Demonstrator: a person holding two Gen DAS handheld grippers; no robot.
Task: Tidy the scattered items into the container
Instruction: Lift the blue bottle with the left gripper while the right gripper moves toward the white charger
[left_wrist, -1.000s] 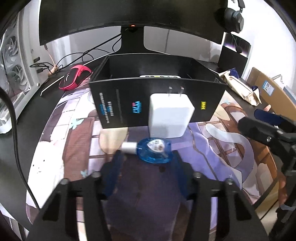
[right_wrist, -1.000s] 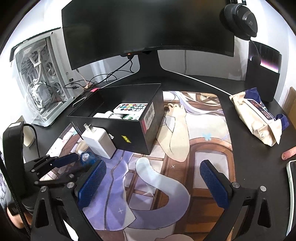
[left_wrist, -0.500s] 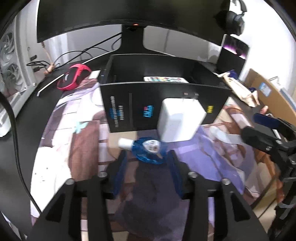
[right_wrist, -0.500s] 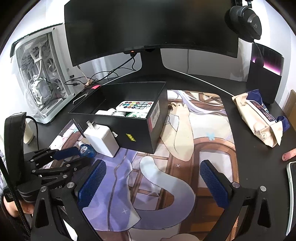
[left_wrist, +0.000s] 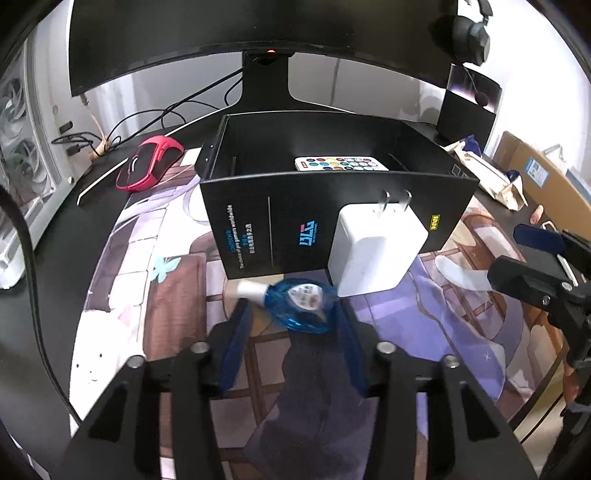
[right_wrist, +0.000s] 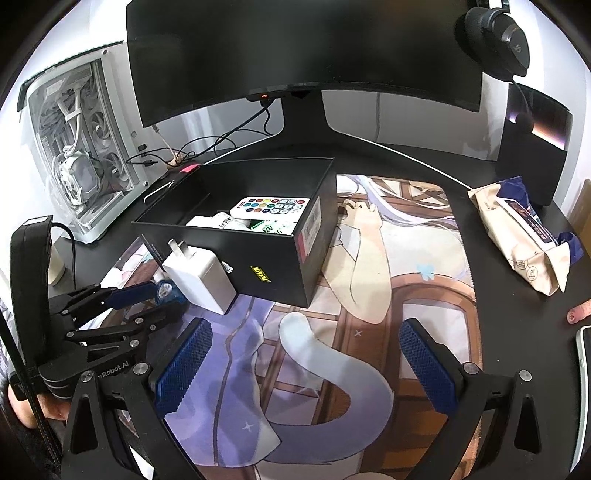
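A blue correction tape dispenser (left_wrist: 301, 304) lies on the desk mat, between the blue pads of my left gripper (left_wrist: 291, 336), which has closed in around it. It also shows in the right wrist view (right_wrist: 166, 291). A white plug charger (left_wrist: 373, 251) leans against the front wall of the black box (left_wrist: 277, 229), just right of the dispenser. The box holds a white remote (left_wrist: 341, 163) and a few small packs (right_wrist: 273, 226). My right gripper (right_wrist: 303, 365) is open and empty above the mat, right of the left gripper (right_wrist: 147, 299).
A red mouse (left_wrist: 147, 166) lies left of the box. A monitor (right_wrist: 303, 55) stands behind it, a white PC case (right_wrist: 74, 147) at the far left. A paper bag (right_wrist: 524, 236) lies at the right. Cables run behind the box.
My left gripper has moved forward and its pads have narrowed around the blue dispenser, which has lifted off the mat with it. The right gripper has barely moved.
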